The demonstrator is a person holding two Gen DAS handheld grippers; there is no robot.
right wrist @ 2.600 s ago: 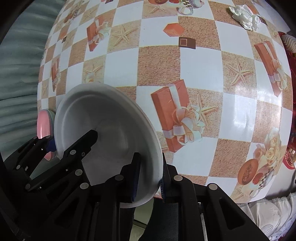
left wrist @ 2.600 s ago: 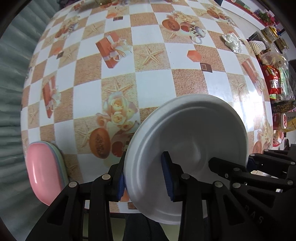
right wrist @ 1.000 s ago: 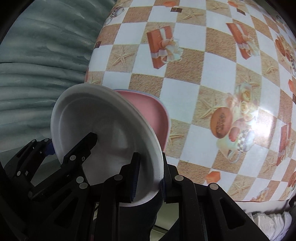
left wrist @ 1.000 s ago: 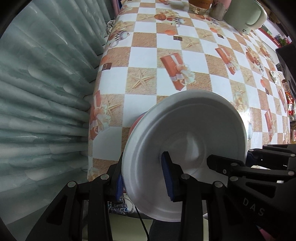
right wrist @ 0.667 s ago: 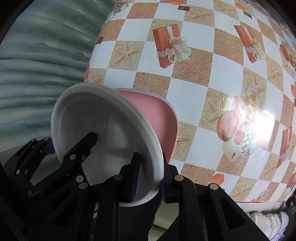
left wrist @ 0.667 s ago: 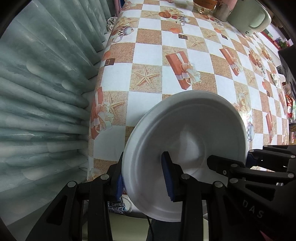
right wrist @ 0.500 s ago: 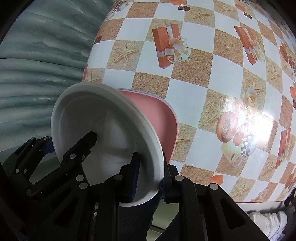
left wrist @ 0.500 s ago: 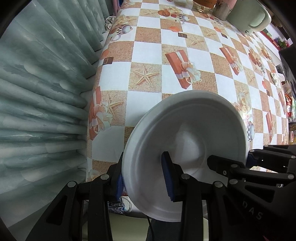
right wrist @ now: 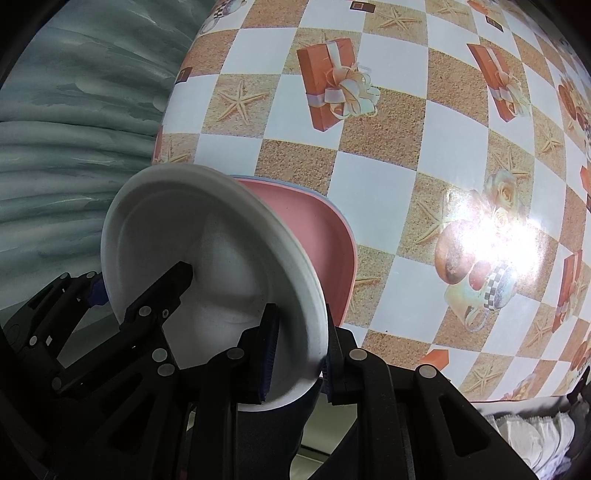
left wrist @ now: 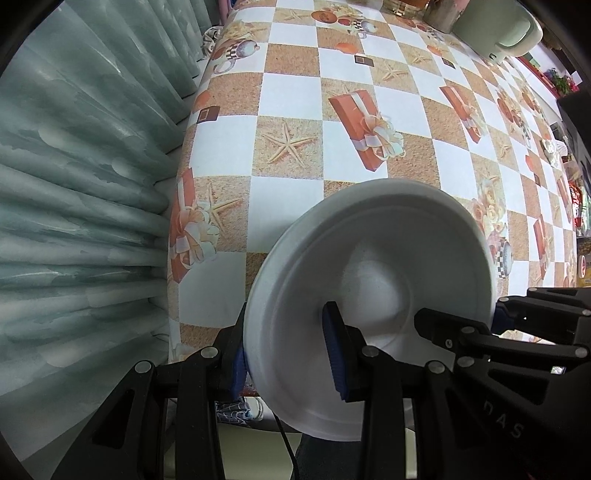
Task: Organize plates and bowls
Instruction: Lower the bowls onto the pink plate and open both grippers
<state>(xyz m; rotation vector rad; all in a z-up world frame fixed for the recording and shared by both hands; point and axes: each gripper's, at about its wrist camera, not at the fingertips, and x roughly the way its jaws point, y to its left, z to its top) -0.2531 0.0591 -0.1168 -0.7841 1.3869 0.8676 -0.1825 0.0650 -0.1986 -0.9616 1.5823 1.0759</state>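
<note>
Both grippers hold one white round plate [left wrist: 373,280] by opposite rims, tilted, above the near left corner of the table. My left gripper [left wrist: 284,354] is shut on its left rim. My right gripper [right wrist: 299,350] is shut on its right rim, and the plate [right wrist: 184,236] fills the lower left of the right wrist view. A stack of pink rounded-square plates [right wrist: 317,236] lies on the table right behind the white plate. In the left wrist view the white plate hides the stack.
The table [left wrist: 288,96] has a checkered cloth with gift-box and starfish prints. A grey-green curtain [left wrist: 74,184] hangs along its left edge. A pale green kettle [left wrist: 495,29] and jars stand at the far end. Packets lie along the far right side.
Both grippers carried the white plate left across the table to the corner by the curtain. In the last second it has sunk slightly towards the pink stack.
</note>
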